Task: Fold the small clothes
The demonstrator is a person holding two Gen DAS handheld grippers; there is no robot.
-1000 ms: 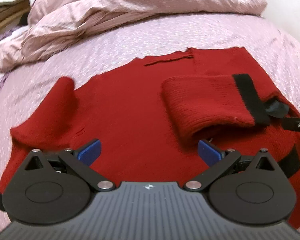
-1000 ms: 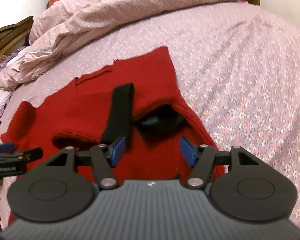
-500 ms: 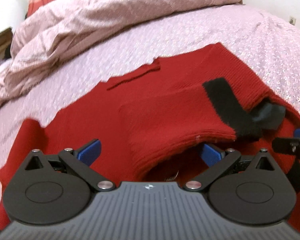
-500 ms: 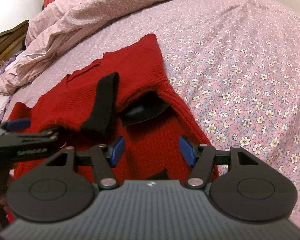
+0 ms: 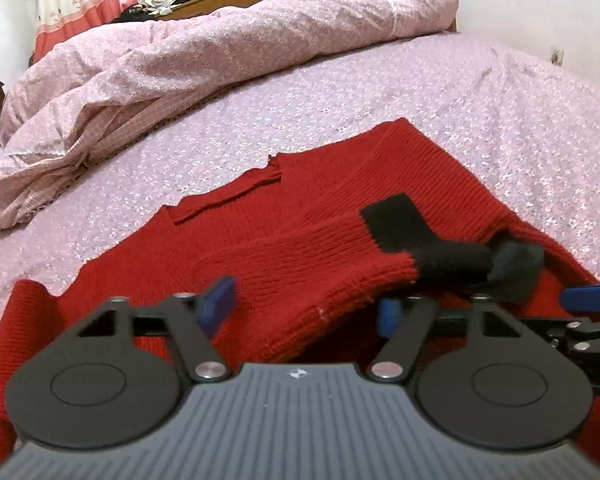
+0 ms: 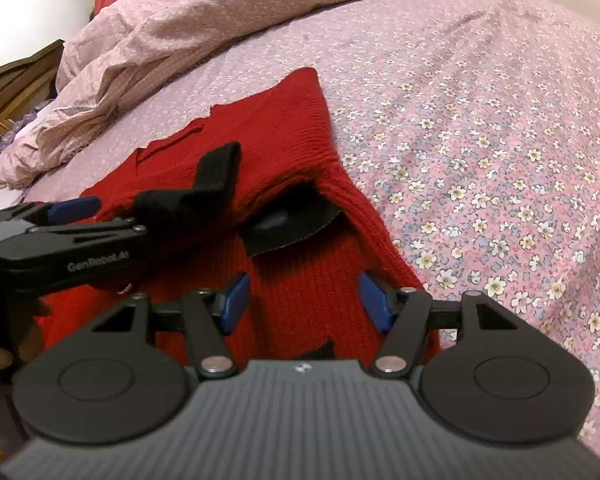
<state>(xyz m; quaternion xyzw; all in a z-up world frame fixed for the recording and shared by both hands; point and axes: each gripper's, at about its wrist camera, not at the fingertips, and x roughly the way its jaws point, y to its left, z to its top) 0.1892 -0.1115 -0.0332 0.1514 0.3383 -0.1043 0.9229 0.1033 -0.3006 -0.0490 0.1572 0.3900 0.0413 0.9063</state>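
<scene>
- Our left gripper [image 5: 306,310] is closing its jaws, with the folded red sleeve [image 5: 300,268] of the sweater between the blue pads; one pad lies on top of the knit and the other sits under the raised fold, and we cannot tell whether they press it yet.
- From the right wrist view we see this same gripper [image 6: 100,216] reaching in from the left, level with the black cuff [image 6: 216,176], with part of a hand [image 6: 4,344] behind it at the near left edge.
- Our right gripper [image 6: 302,300] holds its jaws about half apart over the near right part of the sweater; the red knit lies between and beneath the pads, and no pad visibly presses on it.
- Both grippers point down at a slant toward the bed.
- The red sweater [image 5: 332,184] lies spread on the flowered pink bedsheet [image 6: 480,140], one sleeve folded across its body, the black cuff bent upward at the end.
- A dark label [image 6: 292,224] shows at an opening just right of the cuff.
- A rumpled pink quilt [image 5: 180,60] is heaped at the far left of the bed.
</scene>
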